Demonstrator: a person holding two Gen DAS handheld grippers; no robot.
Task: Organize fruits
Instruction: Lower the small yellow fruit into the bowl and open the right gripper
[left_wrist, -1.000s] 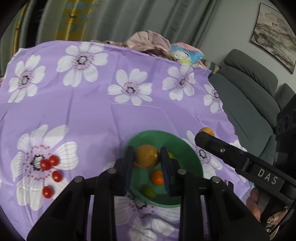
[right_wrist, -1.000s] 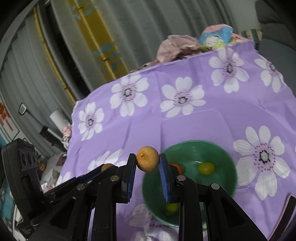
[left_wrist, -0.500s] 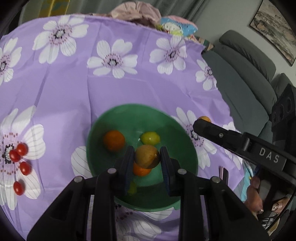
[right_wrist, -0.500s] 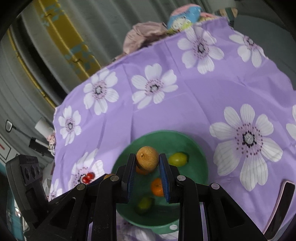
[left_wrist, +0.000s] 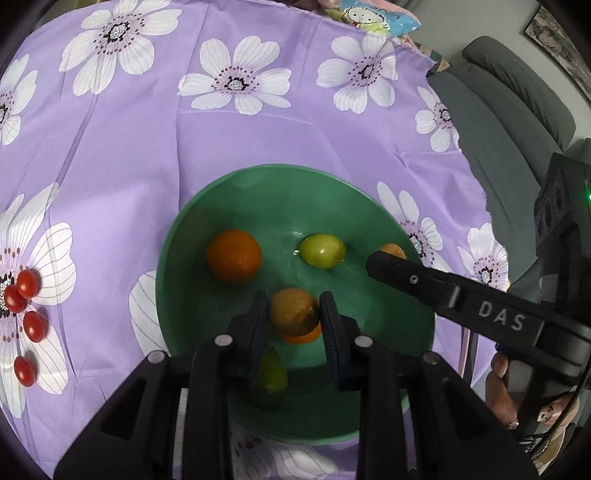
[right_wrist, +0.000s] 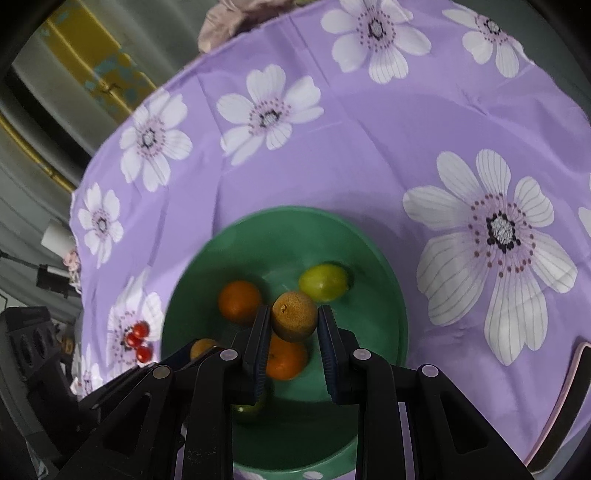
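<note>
Left gripper (left_wrist: 293, 321): black two-finger tool, jaws clenched on a brown round fruit (left_wrist: 293, 311), held above the inside of the green bowl. Right gripper (right_wrist: 291, 325): same build, jaws clenched on a second brown speckled fruit (right_wrist: 294, 315), also held over the bowl; in the left wrist view its finger, lettered DAS, reaches in from the right with that fruit showing at its tip.

Tablecloth (left_wrist: 155, 155): purple, printed with large white flowers, covering the whole work surface.

Sofa (left_wrist: 517, 122): grey, beyond the cloth's right edge in the left wrist view.

Green bowl (left_wrist: 258, 177): round, deep, standing on the cloth under both grippers.

Bowl contents:
- Orange (left_wrist: 233, 256), large, toward the left of the bowl floor.
- Green-yellow fruit (left_wrist: 322, 250), oval, beside the orange, apart from it.
- Second orange (right_wrist: 286, 356), lying directly beneath the held fruits, partly covered by them.
- Another green fruit (left_wrist: 271, 373), near the bowl's near wall, mostly hidden behind the left gripper's finger.

Cherry tomatoes (left_wrist: 26, 317): red, a loose group of about five on a white flower print, on the cloth left of the bowl and well apart from it.

Person's hand (left_wrist: 502, 387): partly seen at lower right, under the right gripper's body.
</note>
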